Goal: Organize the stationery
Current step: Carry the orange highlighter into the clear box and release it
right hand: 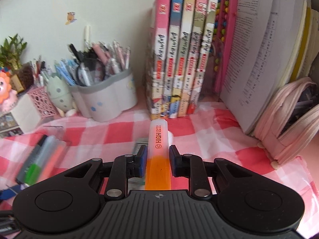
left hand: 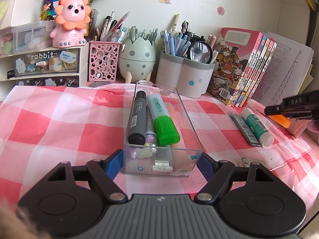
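Observation:
A clear plastic tray [left hand: 189, 139] lies on the pink checked cloth. It holds a black marker [left hand: 137, 117], a green highlighter [left hand: 162, 121] and other pens. My left gripper [left hand: 160, 163] is shut on the tray's near end, with a blue pad [left hand: 113, 163] against each side wall. My right gripper [right hand: 158, 159] is shut on an orange highlighter [right hand: 158, 139], whose pale barrel points forward and is raised above the cloth. In the left wrist view, the right gripper [left hand: 289, 115] and its orange cap stand at the far right. The tray [right hand: 43, 149] looks blurred at the left of the right wrist view.
A glue stick [left hand: 257, 127] and a flat grey lead case [left hand: 245, 129] lie right of the tray. Pen cups [left hand: 185, 73], an egg holder [left hand: 137, 59] and drawers [left hand: 45, 63] line the back. Books [right hand: 179, 59] and an open pink pencil case [right hand: 289, 123] stand at the right.

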The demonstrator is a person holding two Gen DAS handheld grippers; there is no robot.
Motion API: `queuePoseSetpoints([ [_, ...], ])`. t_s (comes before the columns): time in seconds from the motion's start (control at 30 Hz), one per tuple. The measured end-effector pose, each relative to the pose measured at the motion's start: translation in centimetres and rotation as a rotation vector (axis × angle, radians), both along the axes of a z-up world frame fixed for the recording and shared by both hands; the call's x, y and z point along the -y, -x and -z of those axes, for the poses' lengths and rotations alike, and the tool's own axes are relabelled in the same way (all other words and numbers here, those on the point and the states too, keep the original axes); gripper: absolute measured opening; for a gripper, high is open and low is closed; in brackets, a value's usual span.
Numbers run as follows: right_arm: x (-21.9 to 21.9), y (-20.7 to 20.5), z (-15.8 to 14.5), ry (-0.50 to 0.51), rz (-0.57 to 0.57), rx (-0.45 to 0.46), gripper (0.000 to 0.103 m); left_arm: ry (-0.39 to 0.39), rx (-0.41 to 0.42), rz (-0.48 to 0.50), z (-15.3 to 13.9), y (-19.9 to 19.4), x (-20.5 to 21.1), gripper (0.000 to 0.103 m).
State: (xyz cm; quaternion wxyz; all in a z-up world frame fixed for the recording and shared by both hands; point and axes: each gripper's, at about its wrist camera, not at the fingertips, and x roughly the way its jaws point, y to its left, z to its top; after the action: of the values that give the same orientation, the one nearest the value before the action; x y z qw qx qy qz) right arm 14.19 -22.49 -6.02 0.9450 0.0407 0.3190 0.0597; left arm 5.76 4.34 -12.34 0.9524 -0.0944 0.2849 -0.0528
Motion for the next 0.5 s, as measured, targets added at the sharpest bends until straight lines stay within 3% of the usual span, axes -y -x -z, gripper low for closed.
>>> queuePoseSetpoints([
  [0.5,-7.2,-0.1,-1.4,-0.107,-0.183,-0.029,0.023,0.001,0.0,0.0,0.0,0.0,0.0,0.052],
])
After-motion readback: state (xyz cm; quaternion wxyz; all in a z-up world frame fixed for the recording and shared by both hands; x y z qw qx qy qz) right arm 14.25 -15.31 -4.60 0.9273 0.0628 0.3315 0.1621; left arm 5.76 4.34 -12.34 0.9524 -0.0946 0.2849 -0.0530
